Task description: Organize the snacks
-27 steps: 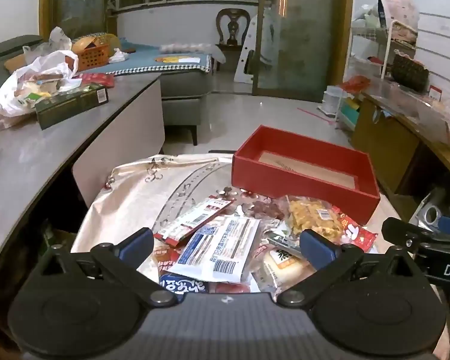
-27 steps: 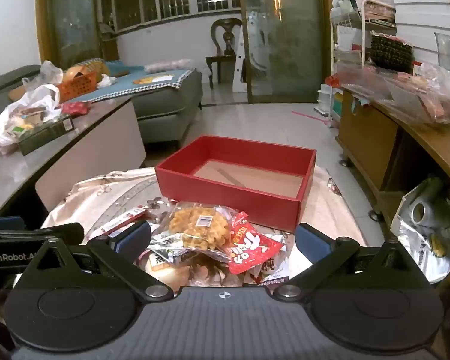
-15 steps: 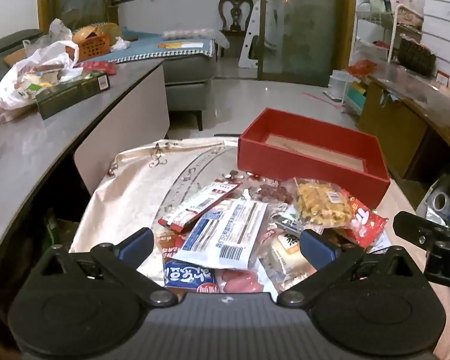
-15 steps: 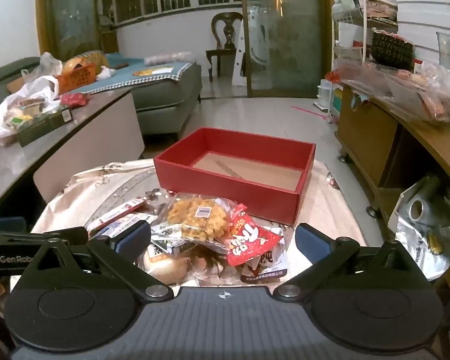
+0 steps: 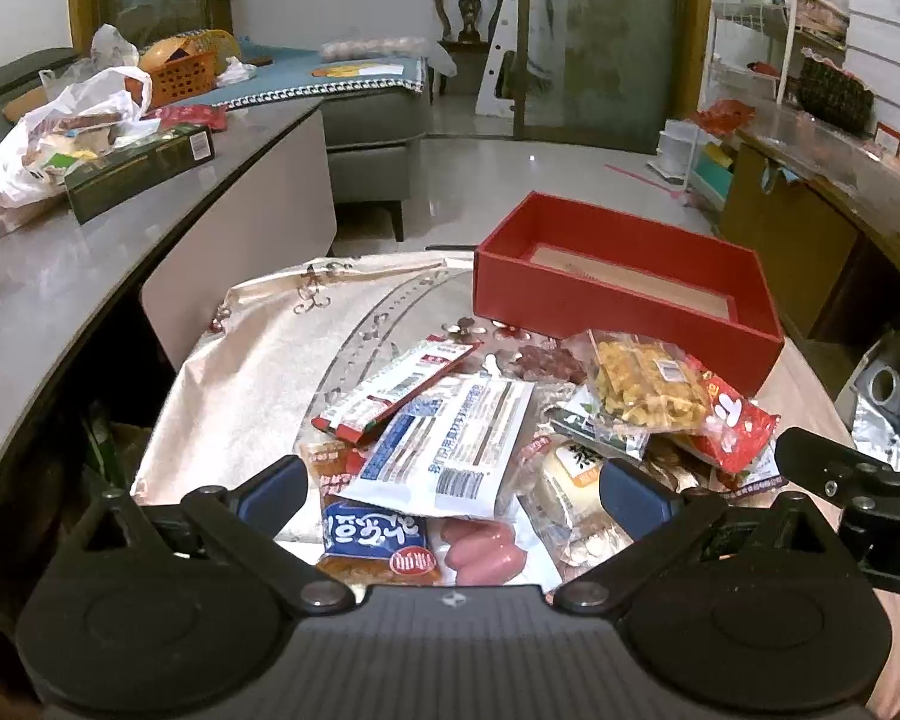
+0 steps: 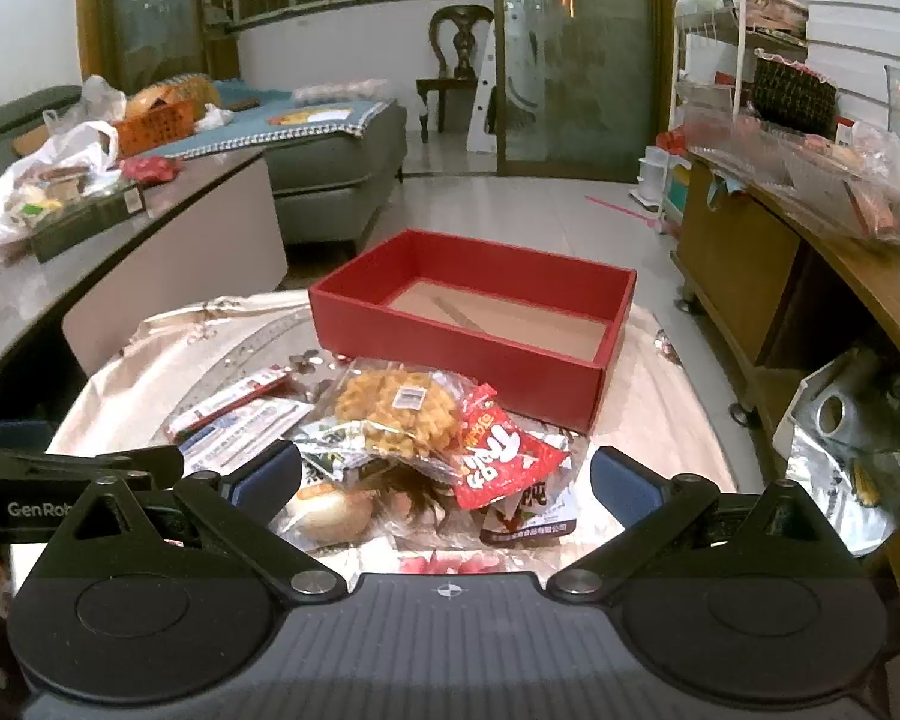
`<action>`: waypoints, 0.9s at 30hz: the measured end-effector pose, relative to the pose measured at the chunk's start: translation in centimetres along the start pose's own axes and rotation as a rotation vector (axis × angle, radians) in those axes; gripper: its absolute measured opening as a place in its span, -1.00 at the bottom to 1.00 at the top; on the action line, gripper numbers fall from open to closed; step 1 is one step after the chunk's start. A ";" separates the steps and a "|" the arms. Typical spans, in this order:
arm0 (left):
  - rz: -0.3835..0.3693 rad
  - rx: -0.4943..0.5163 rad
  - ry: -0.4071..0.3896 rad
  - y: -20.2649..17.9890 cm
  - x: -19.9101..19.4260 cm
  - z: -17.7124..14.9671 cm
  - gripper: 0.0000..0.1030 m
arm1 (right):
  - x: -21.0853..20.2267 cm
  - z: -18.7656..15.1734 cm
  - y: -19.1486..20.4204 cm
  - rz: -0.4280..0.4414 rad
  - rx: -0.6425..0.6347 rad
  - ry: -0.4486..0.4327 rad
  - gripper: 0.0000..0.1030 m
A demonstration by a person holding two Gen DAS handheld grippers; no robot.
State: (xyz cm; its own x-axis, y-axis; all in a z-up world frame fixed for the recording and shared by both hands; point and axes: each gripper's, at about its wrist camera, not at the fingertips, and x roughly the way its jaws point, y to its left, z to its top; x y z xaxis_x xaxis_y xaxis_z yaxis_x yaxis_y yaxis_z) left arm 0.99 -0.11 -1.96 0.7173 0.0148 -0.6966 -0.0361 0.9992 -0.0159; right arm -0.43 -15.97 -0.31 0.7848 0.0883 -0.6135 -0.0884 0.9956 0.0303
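A pile of snack packs lies on a cream cloth-covered table (image 5: 252, 360). A white and blue pack (image 5: 456, 438) and a long red pack (image 5: 399, 381) lie on its left side. A clear bag of yellow twists (image 6: 399, 411) and a red pouch (image 6: 501, 459) lie to the right. Behind the pile stands an empty red box (image 6: 480, 354) (image 5: 624, 306). My left gripper (image 5: 453, 489) hangs open above the near side of the pile. My right gripper (image 6: 444, 474) is open too, over the bun and pouch, holding nothing.
A grey counter (image 5: 60, 276) with a white plastic bag (image 5: 48, 132) and a dark green box (image 5: 141, 171) curves along the left. A wooden cabinet (image 6: 744, 264) and cluttered shelf stand on the right. A grey sofa (image 6: 330, 168) and tiled floor lie beyond the table.
Both grippers have tilted further down and drawn back a little, so more of the near snack pile shows. Both stay open and the snacks have not moved.
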 end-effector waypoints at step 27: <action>0.024 0.025 0.165 -0.3 2.4 -1.3 0.91 | 2.1 -1.3 0.7 -0.014 -0.041 0.145 1.00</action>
State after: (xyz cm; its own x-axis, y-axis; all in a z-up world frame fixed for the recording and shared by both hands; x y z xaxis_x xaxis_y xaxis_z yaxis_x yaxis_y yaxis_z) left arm 1.78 -0.41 -4.56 0.5923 0.0347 -0.8050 -0.0333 0.9993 0.0186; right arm 0.38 -15.14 -2.57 0.6897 0.0662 -0.7211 -0.1057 0.9943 -0.0098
